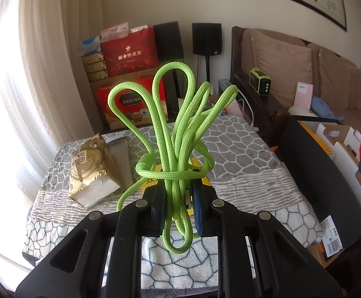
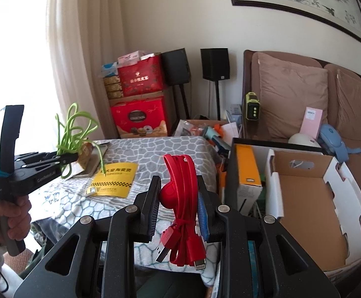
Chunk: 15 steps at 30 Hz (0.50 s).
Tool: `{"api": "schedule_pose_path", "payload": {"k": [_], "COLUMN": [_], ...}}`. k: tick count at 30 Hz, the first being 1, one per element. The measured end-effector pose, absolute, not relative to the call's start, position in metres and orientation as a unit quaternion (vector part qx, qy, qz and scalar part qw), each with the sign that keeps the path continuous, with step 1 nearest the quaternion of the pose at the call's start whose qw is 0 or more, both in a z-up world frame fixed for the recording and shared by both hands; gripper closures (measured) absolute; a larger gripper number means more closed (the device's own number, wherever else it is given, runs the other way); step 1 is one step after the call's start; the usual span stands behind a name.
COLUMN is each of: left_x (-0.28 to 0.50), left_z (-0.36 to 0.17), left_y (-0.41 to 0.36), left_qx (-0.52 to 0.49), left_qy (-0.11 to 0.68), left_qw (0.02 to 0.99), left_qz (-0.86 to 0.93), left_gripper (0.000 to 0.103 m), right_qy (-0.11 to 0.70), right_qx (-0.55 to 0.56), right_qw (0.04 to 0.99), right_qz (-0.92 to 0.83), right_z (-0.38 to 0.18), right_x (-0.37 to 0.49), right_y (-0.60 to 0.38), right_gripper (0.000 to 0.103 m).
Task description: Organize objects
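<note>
a: left wrist view: my left tool (image 1: 179,208) is clenched on a bundled lime-green braided cord (image 1: 178,129). its loops stand up above the pads and one loop hangs below them. one strand is wound round the bundle's waist.

b: where is it over the surface (image 1: 242,149)?

a: held in the air above the patterned grey and white cloth. a gold foil packet (image 1: 91,171) lies on the cloth to the left, and a yellow leaflet (image 1: 153,182) shows just behind the cord.

b: and your right side?

a: in the right wrist view, my right tool (image 2: 179,206) is grasping a coiled red flat usb cable (image 2: 182,198). its plugs dangle below the pads, and a round red clip sits against the left pad.

b: can you see the other tool from there?

a: yes, the left tool (image 2: 68,157) shows at the left edge with the green cord (image 2: 74,131) sprouting from it, and a hand (image 2: 9,221) on its grip.

b: what's to the right?

a: an open cardboard box (image 2: 304,198), white outside and brown inside, beside the surface (image 2: 155,149). an orange and white box (image 2: 248,173) stands upright just left of it.
</note>
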<state>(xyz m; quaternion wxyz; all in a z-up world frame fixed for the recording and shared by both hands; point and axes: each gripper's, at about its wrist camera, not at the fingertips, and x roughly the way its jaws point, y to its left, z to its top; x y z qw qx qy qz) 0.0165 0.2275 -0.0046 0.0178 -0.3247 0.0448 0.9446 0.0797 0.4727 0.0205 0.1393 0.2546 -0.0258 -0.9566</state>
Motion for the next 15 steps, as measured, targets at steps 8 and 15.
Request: {"api": "schedule_pose_path", "payload": {"k": [8,15], "left_x": [0.0155,0.0191], "left_z": [-0.0085,-0.0075], "left_y": [0.2303,0.2361], "left_qx": [-0.335,-0.333], "left_qy": [0.034,0.039], "left_qw": [0.029,0.04], "left_qz": [0.941,0.941], "left_gripper": [0.087,0.087], "right_qy": [-0.028,-0.025], "right_qx": [0.257,0.254], "right_qw": [0.14,0.131], "right_qz": [-0.956,-0.958], "right_z": [0.0208,0.0231], "right_x": [0.0807,0.0822], "right_y": [0.4726,0.4751], "right_gripper": [0.077,0.077]}}
